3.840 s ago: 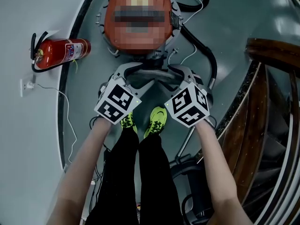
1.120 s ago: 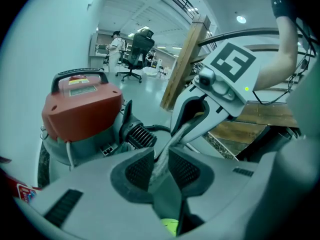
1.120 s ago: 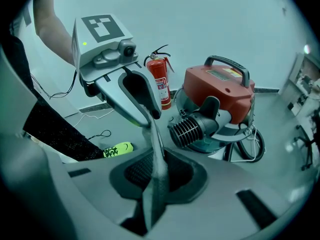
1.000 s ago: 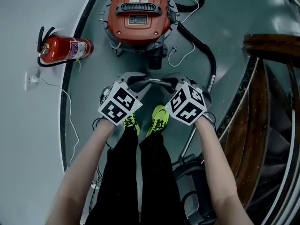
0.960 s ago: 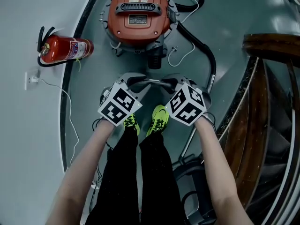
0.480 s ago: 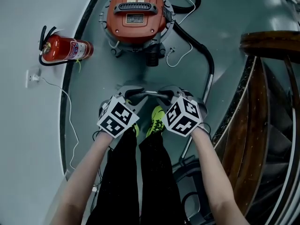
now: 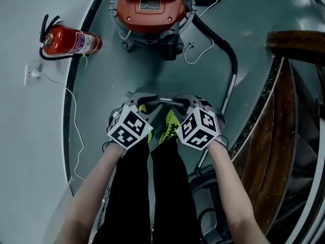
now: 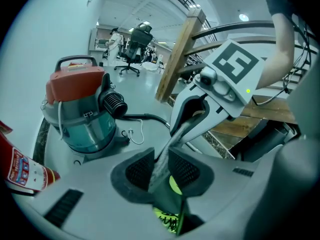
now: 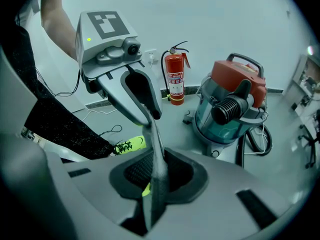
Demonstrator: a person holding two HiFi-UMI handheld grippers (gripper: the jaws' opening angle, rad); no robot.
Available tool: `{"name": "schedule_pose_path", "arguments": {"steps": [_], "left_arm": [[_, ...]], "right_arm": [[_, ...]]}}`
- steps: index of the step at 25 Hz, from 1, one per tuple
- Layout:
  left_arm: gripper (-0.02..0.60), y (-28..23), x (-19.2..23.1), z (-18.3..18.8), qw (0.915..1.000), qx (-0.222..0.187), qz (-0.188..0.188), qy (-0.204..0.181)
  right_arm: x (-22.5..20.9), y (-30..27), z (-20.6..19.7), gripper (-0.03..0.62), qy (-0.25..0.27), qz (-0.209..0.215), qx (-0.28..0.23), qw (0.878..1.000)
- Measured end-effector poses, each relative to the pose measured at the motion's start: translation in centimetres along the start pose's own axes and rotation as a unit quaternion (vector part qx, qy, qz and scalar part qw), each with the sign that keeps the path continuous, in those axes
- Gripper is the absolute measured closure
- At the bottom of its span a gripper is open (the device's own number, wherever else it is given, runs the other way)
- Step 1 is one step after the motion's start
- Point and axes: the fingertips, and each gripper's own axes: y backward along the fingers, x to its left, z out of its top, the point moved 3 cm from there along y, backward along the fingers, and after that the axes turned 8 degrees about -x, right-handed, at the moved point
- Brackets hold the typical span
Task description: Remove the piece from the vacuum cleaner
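Grey piece [image 7: 162, 100] bridged both grippers, vacuum cleaner [image 7: 151, 4] well ahead.
Left gripper [image 7: 146, 103] and right gripper [image 7: 177, 102] each clamped one end; its length ran crosswise between them.

Floor [image 7: 127, 75]: grey, glossy, meeting a curved wall. A vacuum [image 7: 151, 6] stands on it near that wall. An extinguisher [image 7: 71, 41] stands upright just left of it, at the wall's foot. A black hose [image 7: 226, 50] loops from the vacuum's right, a white cable [image 7: 186, 61] beside it. Yellow shoes [image 7: 170, 127] are planted nearby.
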Motion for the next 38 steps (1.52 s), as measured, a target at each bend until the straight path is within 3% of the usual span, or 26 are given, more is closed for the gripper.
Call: {"name": "schedule_pose_path", "arguments": {"steps": [11, 38], "left_arm": [[0.489, -1.9, 0.8, -1.3, 0.9999, 0.004, 0.005, -0.014], [0.488, -6.7, 4.5, -6.9, 0.9988, 0.034, -0.035, 0.010]], "right_arm": [[-0.9, -2.0, -1.5, 0.534, -0.002, -0.008, 0.000, 1.000], [-2.3, -9.0, -4.8, 0.531, -0.070, 0.003, 0.017, 0.997]]}}
